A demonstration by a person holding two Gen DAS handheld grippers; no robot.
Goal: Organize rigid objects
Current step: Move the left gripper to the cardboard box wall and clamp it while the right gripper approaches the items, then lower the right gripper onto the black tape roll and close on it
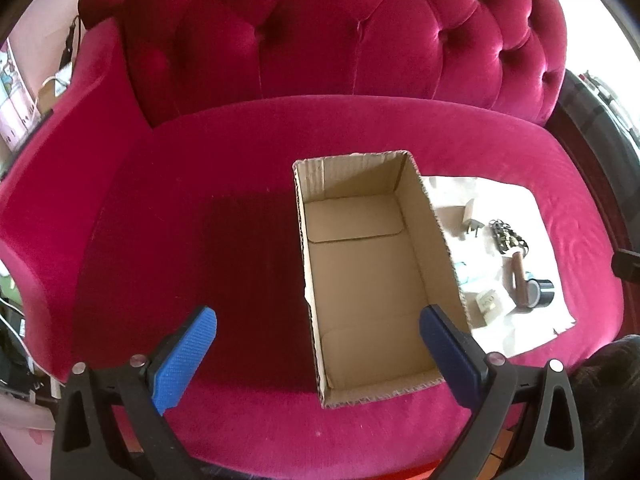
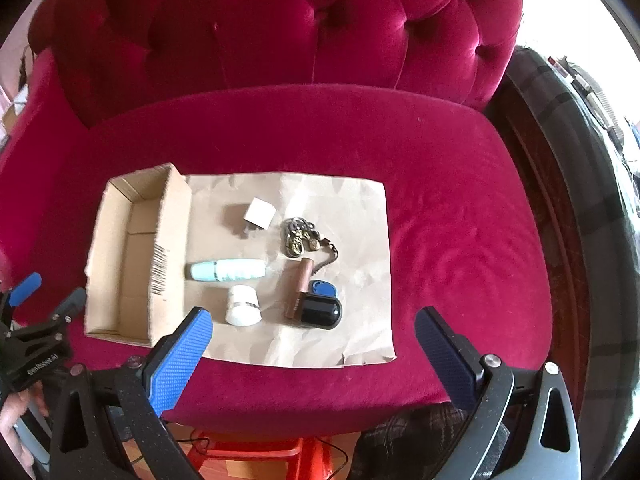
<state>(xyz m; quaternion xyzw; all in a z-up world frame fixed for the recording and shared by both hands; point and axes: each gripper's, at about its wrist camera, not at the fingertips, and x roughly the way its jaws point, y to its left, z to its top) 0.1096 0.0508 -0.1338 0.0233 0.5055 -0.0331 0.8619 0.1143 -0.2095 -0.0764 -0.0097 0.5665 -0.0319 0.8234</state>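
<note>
Both the left gripper (image 1: 318,354) and right gripper (image 2: 314,354) gape wide and empty, apparently poised to shift the small objects (image 2: 280,264), mid-frame on brown paper (image 2: 360,320), into the adjacent empty cardboard box (image 1: 416,216).

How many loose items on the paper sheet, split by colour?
White: 2, charger plug, small jar
Pale blue: 1, bottle
Brown: 1, tube
Black: 1, capsule case
Metallic: 1, keyring bunch
Blue: 1, key fob
Total: 7
</note>
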